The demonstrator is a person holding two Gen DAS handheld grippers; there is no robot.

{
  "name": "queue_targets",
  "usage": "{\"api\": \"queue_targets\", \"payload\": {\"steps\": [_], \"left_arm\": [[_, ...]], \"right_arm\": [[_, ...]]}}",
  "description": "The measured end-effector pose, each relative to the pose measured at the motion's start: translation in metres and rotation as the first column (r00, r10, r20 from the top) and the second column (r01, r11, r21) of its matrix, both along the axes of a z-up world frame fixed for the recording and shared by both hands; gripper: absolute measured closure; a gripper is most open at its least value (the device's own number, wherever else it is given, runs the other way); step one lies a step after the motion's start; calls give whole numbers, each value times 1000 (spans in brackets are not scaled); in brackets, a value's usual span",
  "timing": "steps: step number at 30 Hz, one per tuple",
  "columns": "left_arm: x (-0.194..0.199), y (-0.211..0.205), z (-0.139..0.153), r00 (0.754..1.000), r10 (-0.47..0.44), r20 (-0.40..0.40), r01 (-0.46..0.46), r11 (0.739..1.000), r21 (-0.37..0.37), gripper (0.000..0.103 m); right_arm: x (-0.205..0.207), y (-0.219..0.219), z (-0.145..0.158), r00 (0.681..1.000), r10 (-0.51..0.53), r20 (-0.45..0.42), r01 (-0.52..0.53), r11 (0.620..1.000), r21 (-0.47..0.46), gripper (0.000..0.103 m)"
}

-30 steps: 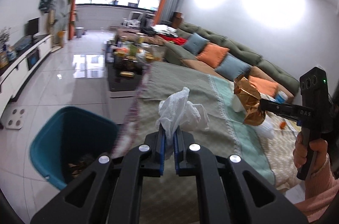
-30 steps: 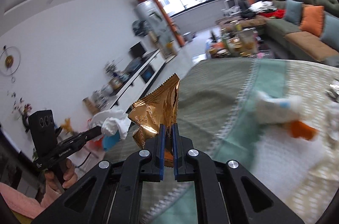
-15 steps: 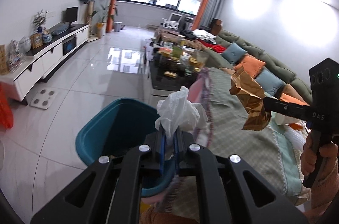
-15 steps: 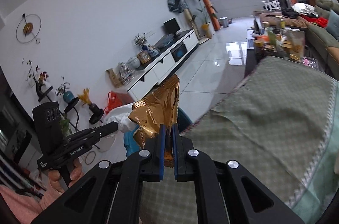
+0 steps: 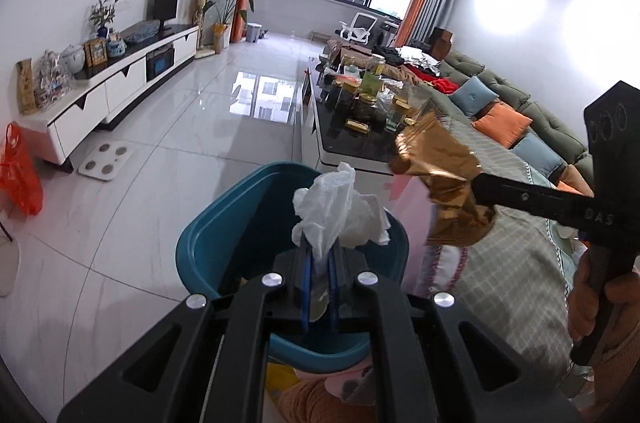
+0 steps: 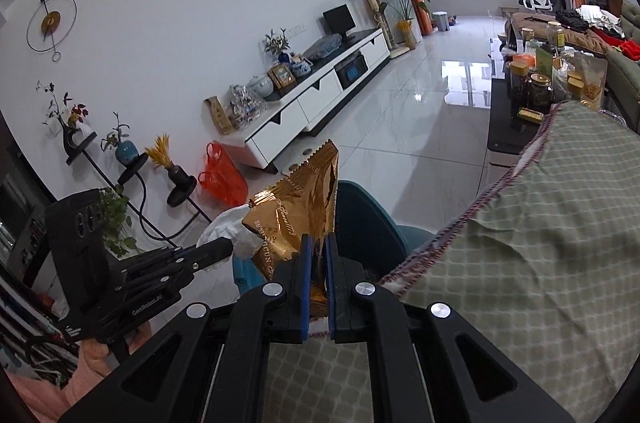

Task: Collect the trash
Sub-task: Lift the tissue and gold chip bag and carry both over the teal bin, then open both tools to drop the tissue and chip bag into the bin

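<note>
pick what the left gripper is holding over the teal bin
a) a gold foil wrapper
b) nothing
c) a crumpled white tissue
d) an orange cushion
c: in the left wrist view the left gripper is shut on the crumpled white tissue above the teal bin; the gold foil wrapper sits in the right gripper.

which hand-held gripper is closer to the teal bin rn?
Left. The left hand-held gripper, shut on the white tissue, is right over the teal bin. The right hand-held gripper, holding the gold wrapper, is beside it, at the table edge.
</note>
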State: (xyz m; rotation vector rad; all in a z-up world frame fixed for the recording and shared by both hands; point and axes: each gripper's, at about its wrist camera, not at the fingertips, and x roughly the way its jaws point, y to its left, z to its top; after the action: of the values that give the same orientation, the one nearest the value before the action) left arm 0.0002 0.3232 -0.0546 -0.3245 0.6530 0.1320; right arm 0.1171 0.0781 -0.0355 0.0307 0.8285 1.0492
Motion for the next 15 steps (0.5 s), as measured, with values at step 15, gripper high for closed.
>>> {"api": "queue_targets", "payload": {"steps": [15], "left_arm": [[16, 9, -24, 997, 39, -73, -40, 999, -11, 89]], "right_arm": [[4, 38, -30, 999, 13, -43, -18, 994, -111, 89]]}}
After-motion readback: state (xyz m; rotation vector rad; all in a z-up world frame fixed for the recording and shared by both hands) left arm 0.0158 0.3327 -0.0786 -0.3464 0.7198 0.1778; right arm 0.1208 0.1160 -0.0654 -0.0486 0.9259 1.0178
